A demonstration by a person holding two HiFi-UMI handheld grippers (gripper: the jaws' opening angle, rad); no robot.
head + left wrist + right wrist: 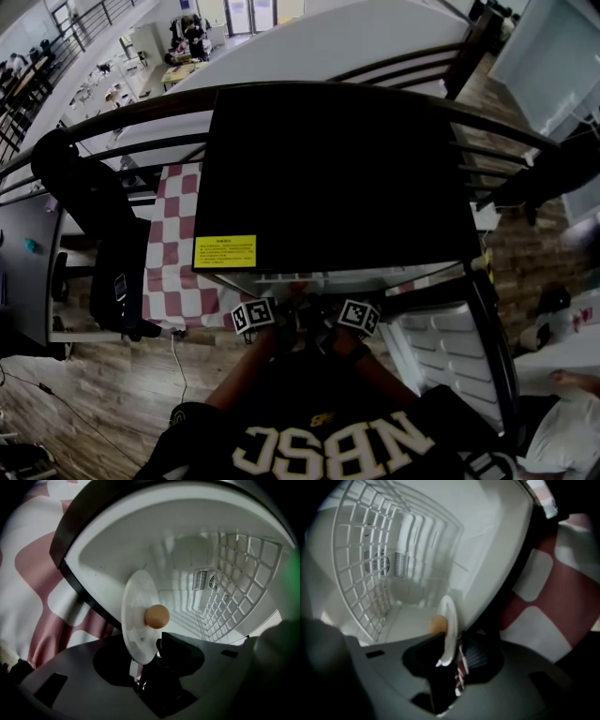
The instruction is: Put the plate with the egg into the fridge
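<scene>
A white plate (138, 616) carries a brown egg (156, 616) at the mouth of the open fridge (187, 559). The left gripper (150, 660) straddles one side of its rim with the jaws loose, open. From the other side, the plate (449, 620) and egg (436, 625) appear edge-on, and the right gripper (452, 656) stands open a little around the rim. In the head view only the two marker cubes (253, 314) (359, 317) show, at the front edge of the black-topped fridge (337, 169); plate and jaws are hidden there.
A white wire shelf (234, 588) (361, 559) spans the fridge interior beside the plate. The fridge door (441, 356) hangs open at the right. A red and white checkered cloth (178, 244) covers the table beneath, and a black chair (94, 216) stands at the left.
</scene>
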